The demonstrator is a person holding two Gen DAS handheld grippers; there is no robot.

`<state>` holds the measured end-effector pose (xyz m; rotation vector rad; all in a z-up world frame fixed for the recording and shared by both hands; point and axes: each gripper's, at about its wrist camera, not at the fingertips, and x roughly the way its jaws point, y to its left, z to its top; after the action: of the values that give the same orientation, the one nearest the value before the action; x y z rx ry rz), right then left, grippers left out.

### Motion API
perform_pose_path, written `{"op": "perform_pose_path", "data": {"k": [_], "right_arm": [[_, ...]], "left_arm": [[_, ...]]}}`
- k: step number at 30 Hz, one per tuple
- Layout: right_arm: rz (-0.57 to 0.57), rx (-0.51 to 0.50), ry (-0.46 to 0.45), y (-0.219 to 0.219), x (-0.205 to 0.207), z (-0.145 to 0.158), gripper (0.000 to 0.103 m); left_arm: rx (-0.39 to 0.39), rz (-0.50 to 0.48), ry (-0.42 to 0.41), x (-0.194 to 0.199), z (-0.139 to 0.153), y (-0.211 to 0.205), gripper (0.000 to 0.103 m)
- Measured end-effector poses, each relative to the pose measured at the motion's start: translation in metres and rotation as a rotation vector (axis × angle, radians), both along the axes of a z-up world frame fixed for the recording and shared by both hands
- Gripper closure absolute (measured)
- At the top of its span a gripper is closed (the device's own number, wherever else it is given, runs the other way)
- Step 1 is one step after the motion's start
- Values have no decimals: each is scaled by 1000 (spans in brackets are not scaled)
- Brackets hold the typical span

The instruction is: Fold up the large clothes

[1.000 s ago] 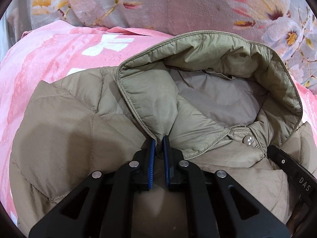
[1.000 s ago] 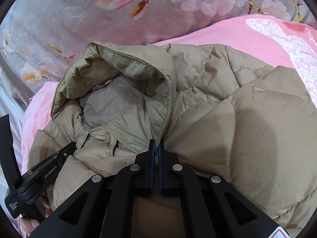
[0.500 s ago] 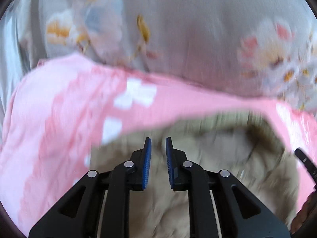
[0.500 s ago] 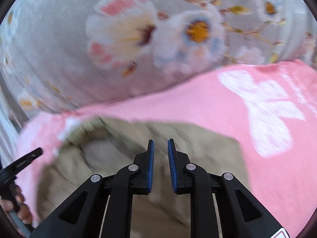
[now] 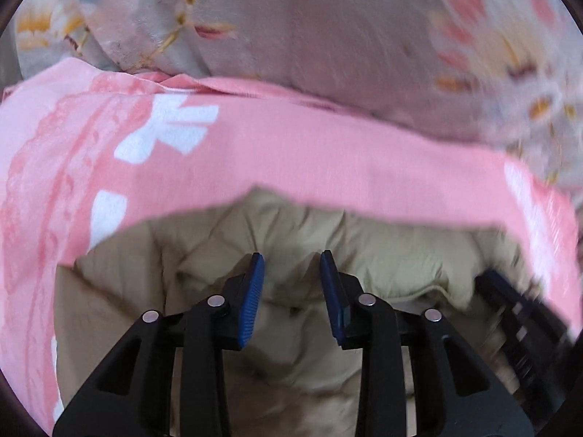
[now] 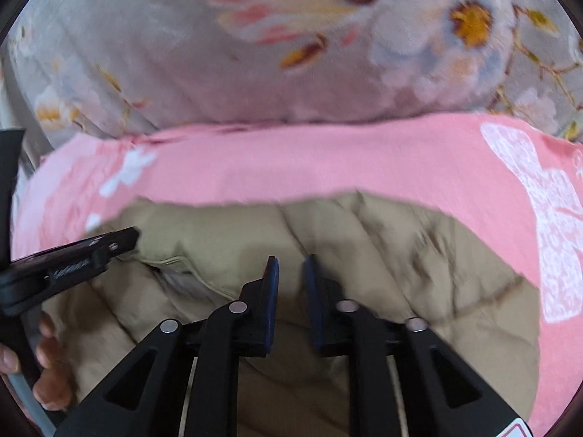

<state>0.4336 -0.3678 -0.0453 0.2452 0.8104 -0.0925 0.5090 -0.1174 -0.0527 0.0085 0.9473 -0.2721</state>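
Tan quilted puffer jacket (image 5: 382, 255), lying crumpled and bunched on a pink patterned blanket (image 5: 328, 153). Diamond-stitched padding shows soft folds and creases; its upper edge forms an uneven line against the pink. Finer details are blurred.

Soft even light, motion blur, fisheye vignette

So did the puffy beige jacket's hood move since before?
Yes. The puffy beige jacket had its hood reaching toward the flowery grey pillow; now it is folded down, leaving bare pink blanket there. Left gripper jaws have just been opening, gripping nothing.
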Motion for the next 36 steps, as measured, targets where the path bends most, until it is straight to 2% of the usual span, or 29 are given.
{"op": "perform_pose_path", "data": {"k": [8, 14, 23, 36], "right_arm": [[-7, -68, 29, 2, -4, -25, 98], [-23, -120, 46, 8, 5, -32, 98], [-25, -136, 52, 9, 9, -34, 98], [-21, -133, 52, 8, 10, -36, 98]], "left_arm": [[20, 2, -41, -23, -19, 7, 72], [92, 7, -109, -28, -25, -5, 73], [160, 9, -124, -28, -28, -15, 73], [198, 9, -127, -28, -27, -19, 73]]}}
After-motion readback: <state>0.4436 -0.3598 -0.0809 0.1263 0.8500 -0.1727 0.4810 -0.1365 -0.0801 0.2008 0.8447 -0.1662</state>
